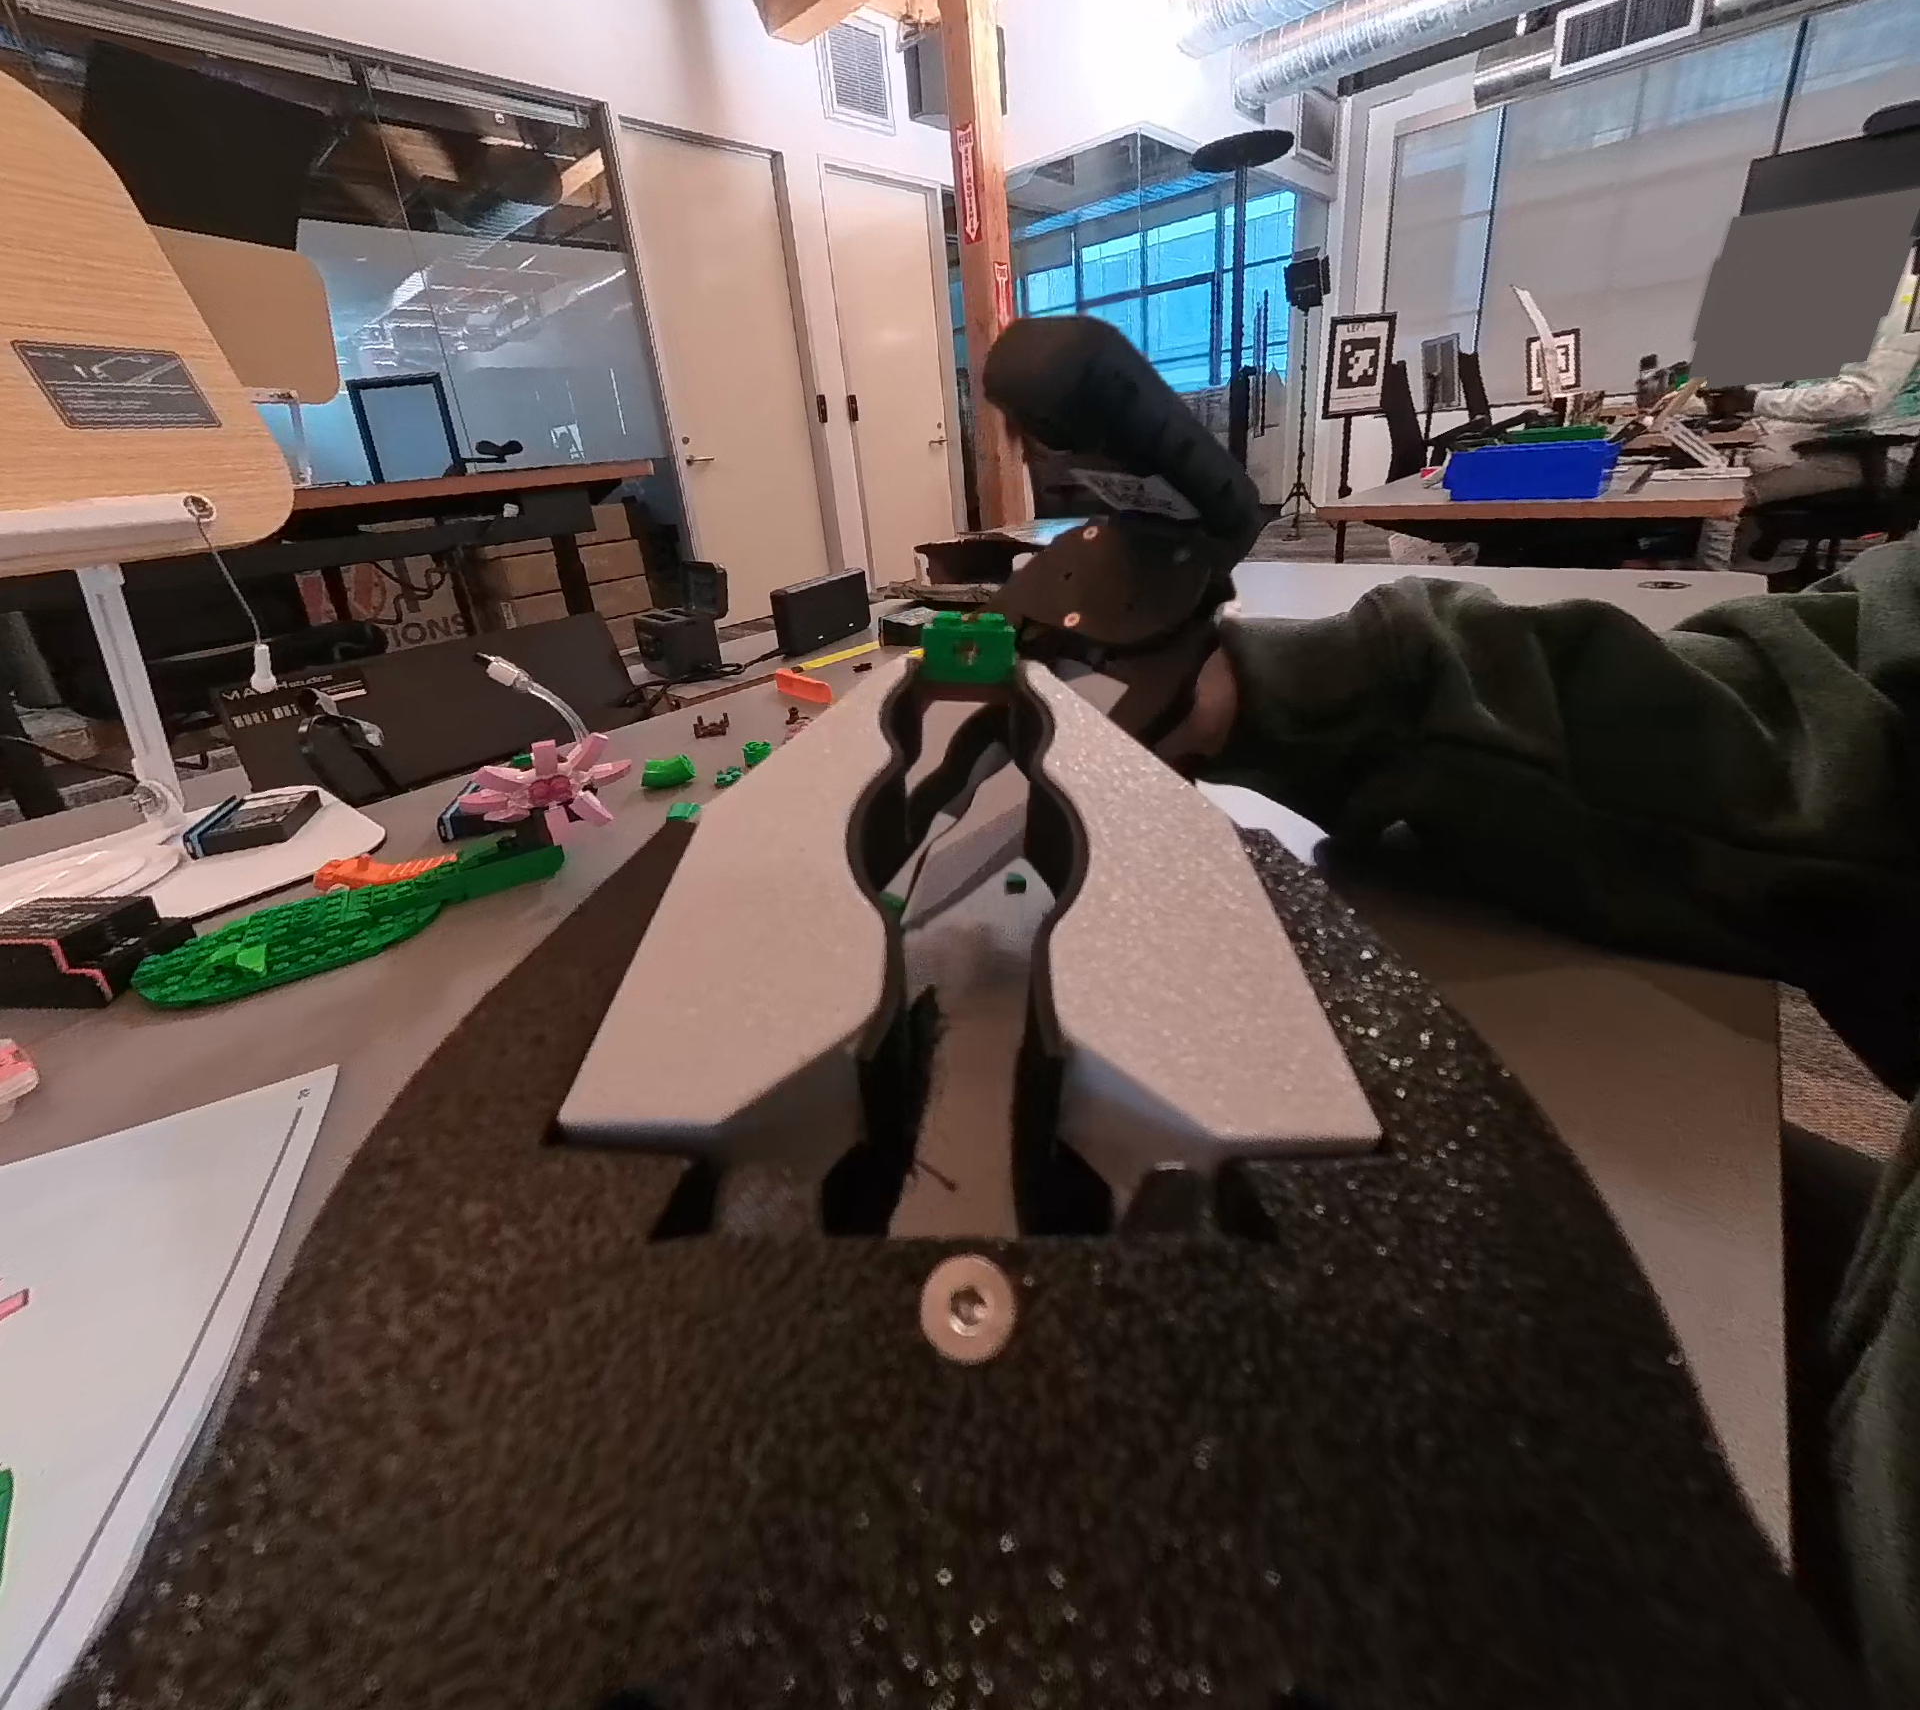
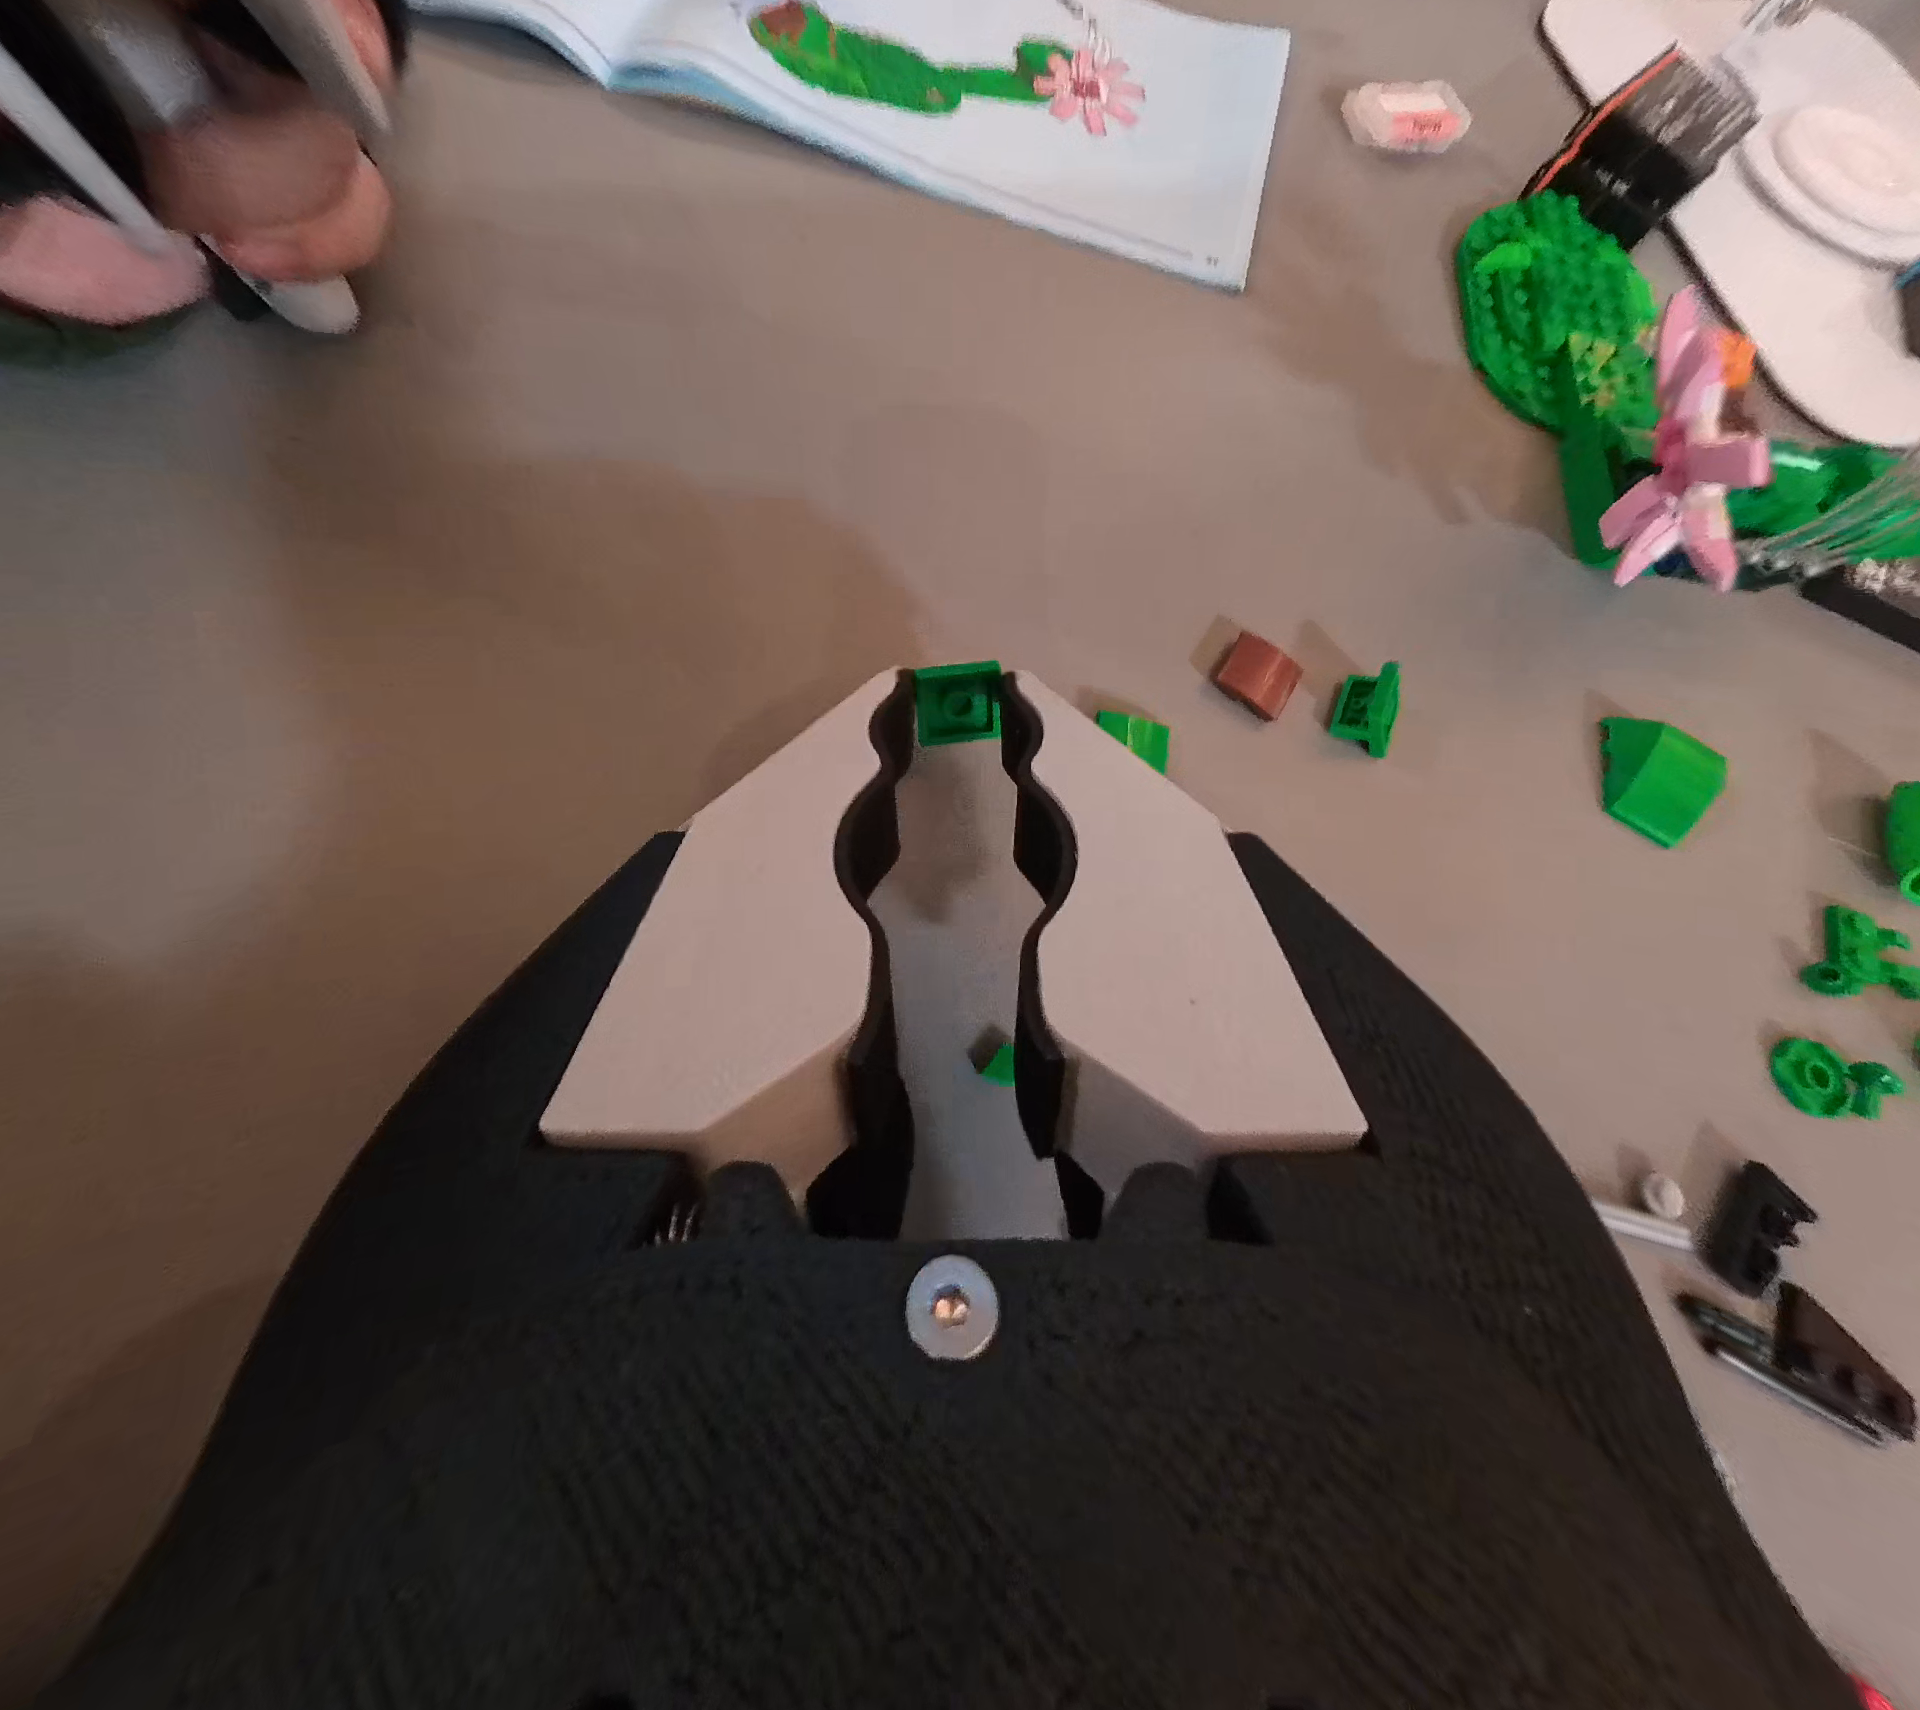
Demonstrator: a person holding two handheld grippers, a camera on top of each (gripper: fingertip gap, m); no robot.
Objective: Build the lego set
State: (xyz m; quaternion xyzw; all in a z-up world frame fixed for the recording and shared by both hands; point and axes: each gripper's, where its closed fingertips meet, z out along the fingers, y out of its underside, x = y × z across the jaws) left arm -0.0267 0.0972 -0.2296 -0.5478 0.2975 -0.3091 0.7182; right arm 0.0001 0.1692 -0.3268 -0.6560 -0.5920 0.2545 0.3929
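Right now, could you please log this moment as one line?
left tool: shut on green studded brick | right tool: shut on small green square plate

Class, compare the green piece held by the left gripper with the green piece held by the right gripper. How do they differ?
The left gripper pinches a chunky green brick with a side hole and studs on top. The right gripper pinches a small flat green plate showing one stud. The brick is thicker, the plate thin. Both are green and clamped at the fingertips.

Matt grey table (image 2: pixel 623 434), glossy plastic bricks (image 2: pixel 1660 782)
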